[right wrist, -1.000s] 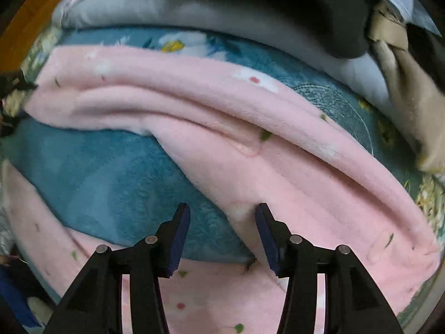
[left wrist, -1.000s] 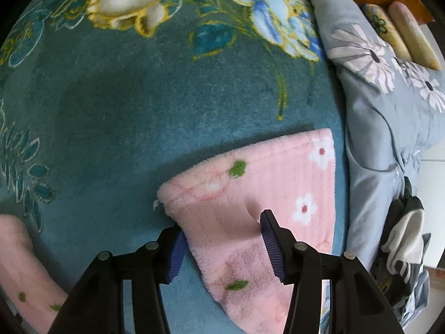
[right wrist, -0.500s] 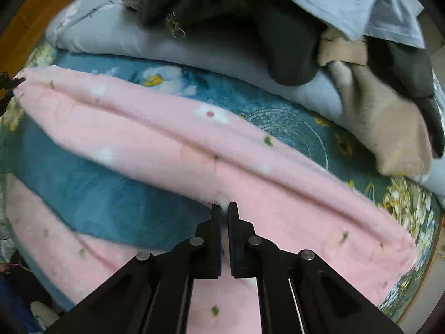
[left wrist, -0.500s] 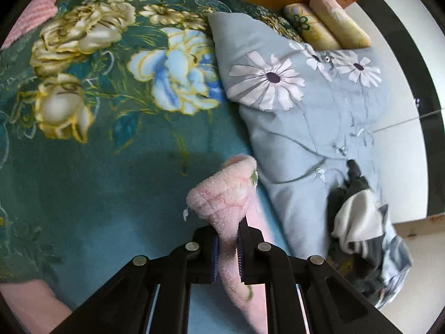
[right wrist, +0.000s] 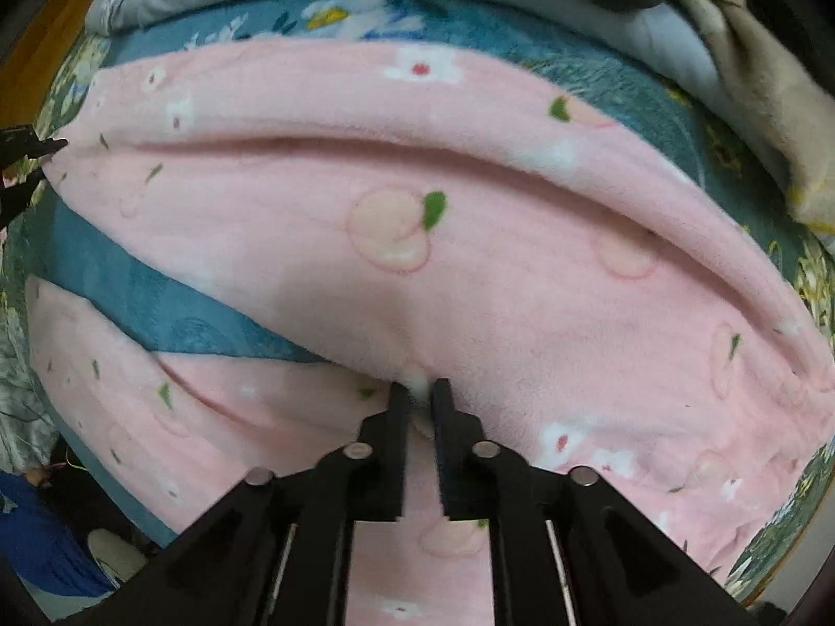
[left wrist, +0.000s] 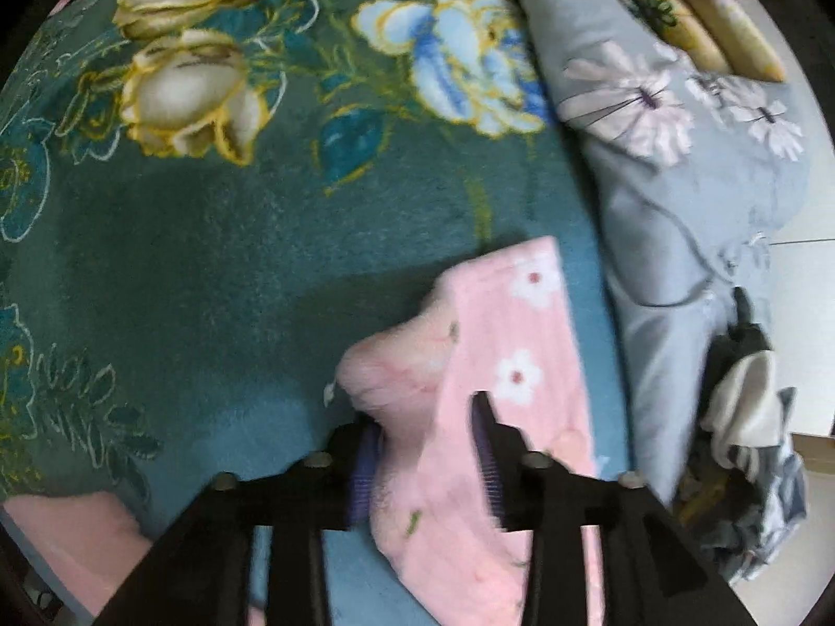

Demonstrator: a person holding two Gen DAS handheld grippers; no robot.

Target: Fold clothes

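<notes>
A pink fleece garment (right wrist: 469, 240) printed with peaches and white flowers lies stretched in long folds across the teal floral blanket (right wrist: 172, 313). My right gripper (right wrist: 417, 388) points down at its near edge. Its jaws stand almost together and are opening slightly, with a pinch of the pink fleece still pressed between the tips. In the left wrist view one end of the pink garment (left wrist: 501, 344) bunches up between the fingers of my left gripper (left wrist: 422, 417). Those jaws are opening and stand well apart around the fleece. Another pink part (left wrist: 68, 537) shows at the lower left.
A grey-blue quilt with white daisies (left wrist: 678, 167) lies along the blanket's right side, with rolled pillows (left wrist: 715, 26) beyond it. Grey and white clothes (left wrist: 746, 448) are piled by the floor. In the right wrist view, beige and dark garments (right wrist: 756, 78) sit at the upper right.
The left jaws, pinched shut on the garment's end half a second ago, have parted and the end has spread out. The right gripper has drawn the pink fold nearer; its jaws have parted a little.
</notes>
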